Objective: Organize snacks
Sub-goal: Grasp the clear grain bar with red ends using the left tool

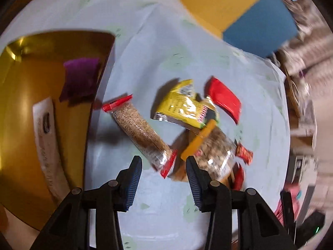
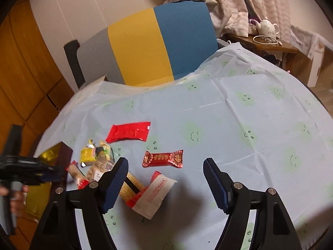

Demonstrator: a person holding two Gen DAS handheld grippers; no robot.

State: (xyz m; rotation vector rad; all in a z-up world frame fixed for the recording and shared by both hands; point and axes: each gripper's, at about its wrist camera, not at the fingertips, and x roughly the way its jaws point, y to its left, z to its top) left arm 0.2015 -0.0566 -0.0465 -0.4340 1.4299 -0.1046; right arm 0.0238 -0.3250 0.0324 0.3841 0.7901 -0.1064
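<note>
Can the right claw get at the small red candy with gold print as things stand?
Probably yes. The right claw is open with nothing between its fingers, and the red candy lies flat on the tablecloth just ahead, apart from the white-and-red packet. Nothing covers it.

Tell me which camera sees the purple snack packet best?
The left wrist view. The purple packet lies in plain sight inside the gold box, though blurred. The right wrist view shows only a sliver of that box at its left edge, and no purple packet.
</note>
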